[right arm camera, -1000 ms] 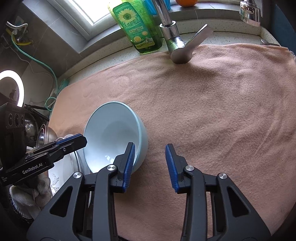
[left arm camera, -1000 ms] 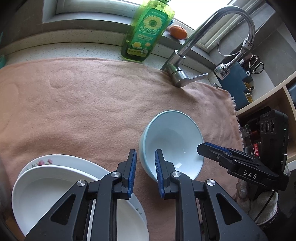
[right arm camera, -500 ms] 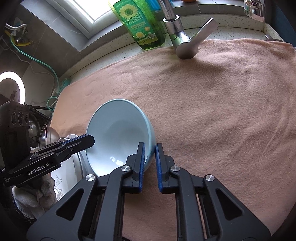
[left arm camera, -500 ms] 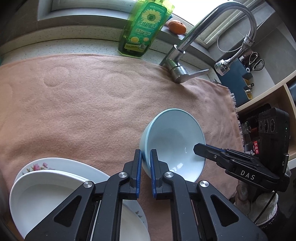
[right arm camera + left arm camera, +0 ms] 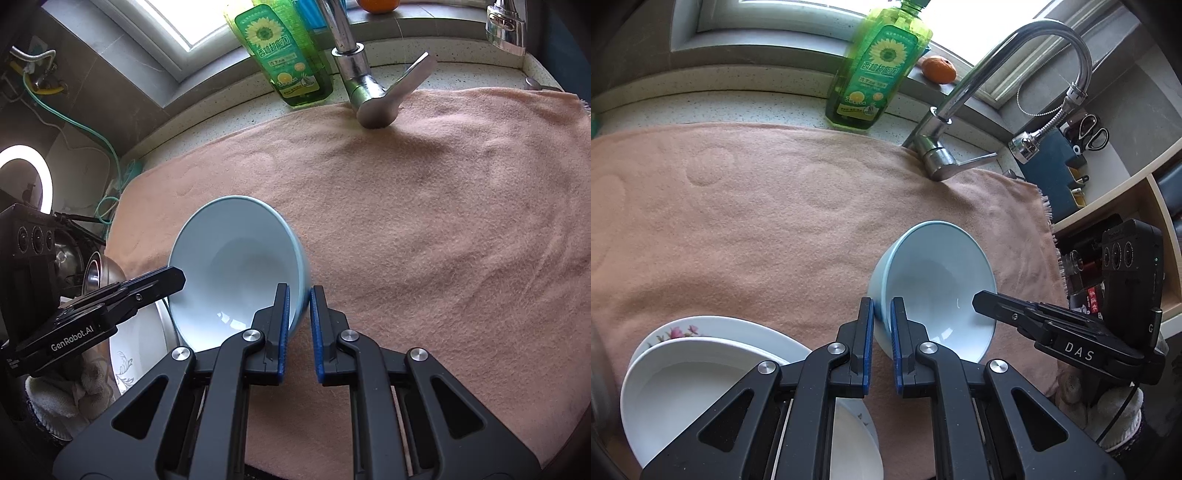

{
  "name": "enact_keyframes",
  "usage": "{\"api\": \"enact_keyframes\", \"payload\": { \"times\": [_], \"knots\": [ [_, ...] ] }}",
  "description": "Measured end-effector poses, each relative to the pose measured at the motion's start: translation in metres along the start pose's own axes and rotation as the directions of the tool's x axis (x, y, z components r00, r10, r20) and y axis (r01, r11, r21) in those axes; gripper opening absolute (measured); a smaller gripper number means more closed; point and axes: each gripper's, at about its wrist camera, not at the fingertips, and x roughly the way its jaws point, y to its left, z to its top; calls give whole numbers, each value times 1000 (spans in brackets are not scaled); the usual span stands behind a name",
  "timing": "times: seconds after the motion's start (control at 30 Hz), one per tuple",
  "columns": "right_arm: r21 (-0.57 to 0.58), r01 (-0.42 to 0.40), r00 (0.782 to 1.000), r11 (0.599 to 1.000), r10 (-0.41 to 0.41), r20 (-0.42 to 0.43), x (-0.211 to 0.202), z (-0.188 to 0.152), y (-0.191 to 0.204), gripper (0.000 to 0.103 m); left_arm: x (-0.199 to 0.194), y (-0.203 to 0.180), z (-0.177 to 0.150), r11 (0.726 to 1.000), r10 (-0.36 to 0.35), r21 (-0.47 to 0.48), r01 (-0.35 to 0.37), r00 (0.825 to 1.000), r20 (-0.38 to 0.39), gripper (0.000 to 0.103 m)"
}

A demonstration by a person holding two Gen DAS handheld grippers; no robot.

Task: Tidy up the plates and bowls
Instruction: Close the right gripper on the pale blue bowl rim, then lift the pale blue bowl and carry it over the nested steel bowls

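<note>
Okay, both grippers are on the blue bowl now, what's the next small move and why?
Probably lift it straight up, both hands together. The left gripper and the right gripper are each shut on opposite sides of the blue bowl's rim, and it sits tilted on the towel. The stacked white plates lie just beside it, so clear them first.

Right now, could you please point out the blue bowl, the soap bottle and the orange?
Blue bowl (image 5: pixel 934 280): left wrist view, inner wall.
Soap bottle (image 5: pixel 875 74): left wrist view, sunflower label.
Orange (image 5: pixel 938 68): left wrist view, its middle.
</note>
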Motion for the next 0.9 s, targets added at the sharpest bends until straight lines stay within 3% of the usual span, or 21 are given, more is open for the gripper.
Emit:
{"api": "enact_keyframes", "payload": {
  "times": [0.5, 0.9],
  "knots": [
    [-43, -8, 999, 999, 10, 40, -24, 0, 45, 11, -49, 10, -1, 1000, -16, -1, 16, 996, 85, 7],
    [-107, -24, 998, 994, 29, 47, -24, -7, 106, 11, -99, 47, -16, 999, -10, -37, 15, 989, 150, 8]
  ]
}}
